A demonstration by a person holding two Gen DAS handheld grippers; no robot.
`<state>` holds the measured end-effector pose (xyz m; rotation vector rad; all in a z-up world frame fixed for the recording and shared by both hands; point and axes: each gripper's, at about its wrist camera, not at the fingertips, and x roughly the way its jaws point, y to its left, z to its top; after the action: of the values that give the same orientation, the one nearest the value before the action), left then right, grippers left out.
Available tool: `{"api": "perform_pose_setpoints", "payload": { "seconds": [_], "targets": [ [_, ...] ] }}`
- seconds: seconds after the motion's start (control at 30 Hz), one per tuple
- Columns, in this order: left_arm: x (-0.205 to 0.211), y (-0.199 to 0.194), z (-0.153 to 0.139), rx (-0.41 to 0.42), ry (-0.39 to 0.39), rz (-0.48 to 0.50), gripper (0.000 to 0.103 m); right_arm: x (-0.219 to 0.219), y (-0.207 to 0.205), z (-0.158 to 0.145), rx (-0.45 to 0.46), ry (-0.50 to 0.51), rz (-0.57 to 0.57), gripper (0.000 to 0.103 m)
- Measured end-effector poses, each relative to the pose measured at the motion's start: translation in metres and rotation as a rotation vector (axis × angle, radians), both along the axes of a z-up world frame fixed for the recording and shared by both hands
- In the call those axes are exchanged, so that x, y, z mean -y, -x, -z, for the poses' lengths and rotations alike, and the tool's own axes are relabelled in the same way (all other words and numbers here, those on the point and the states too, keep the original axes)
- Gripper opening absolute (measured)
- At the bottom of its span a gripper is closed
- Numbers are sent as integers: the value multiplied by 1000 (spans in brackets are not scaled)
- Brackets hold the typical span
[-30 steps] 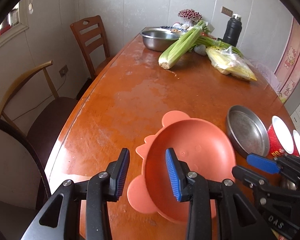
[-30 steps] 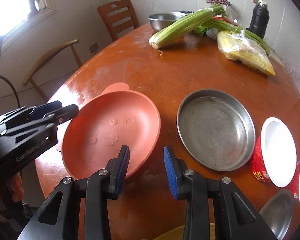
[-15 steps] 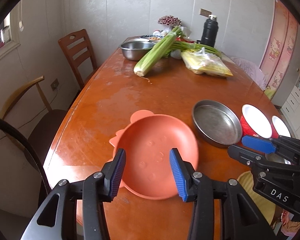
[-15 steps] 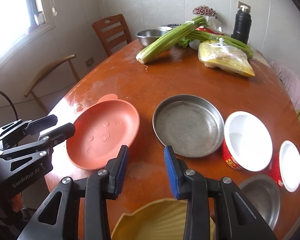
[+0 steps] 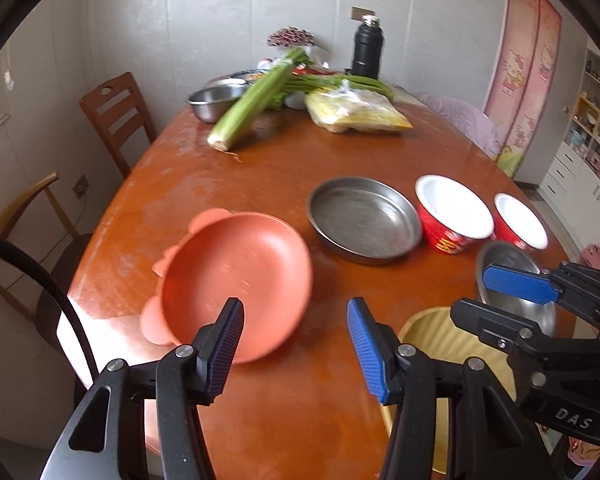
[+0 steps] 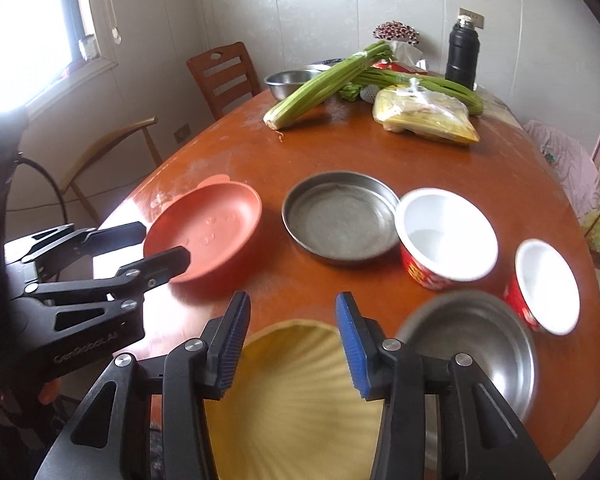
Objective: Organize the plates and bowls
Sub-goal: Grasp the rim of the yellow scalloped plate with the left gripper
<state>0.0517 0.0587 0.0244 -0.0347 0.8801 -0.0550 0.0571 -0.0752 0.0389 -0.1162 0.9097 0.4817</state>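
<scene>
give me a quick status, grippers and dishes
Left gripper and right gripper open, jaws just been opening, nothing between them. Pink plate flat on table, steel pan beside it. Nothing blocking.

Daylight pours in from the window at the upper left of the right wrist view, blown out to pure white there; it lays a pale glare along the near-left edge of the table, and the same sheen shows on that table edge in the left wrist view. Both pictures are evenly bright with soft, faint shadows; the fisheye bends the walls and rounds the corners into black. The yellow plate nearest the lens is smeared and out of focus; the orange plate is slightly blurred.
</scene>
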Motion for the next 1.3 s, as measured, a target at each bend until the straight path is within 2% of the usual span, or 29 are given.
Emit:
{"api": "perform_pose_setpoints", "payload": {
  "seconds": [0.43,0.9,1.3],
  "targets": [
    [40,1,21,-48,-25,95,54,46,43,20,-30,1,37,46],
    [63,-14,45,-101,-32,166,54,70,71,36,-54,13,65,46],
    [68,-18,56,-130,-16,197,54,74,81,65,-174,-13,57,46]
  ]
}}
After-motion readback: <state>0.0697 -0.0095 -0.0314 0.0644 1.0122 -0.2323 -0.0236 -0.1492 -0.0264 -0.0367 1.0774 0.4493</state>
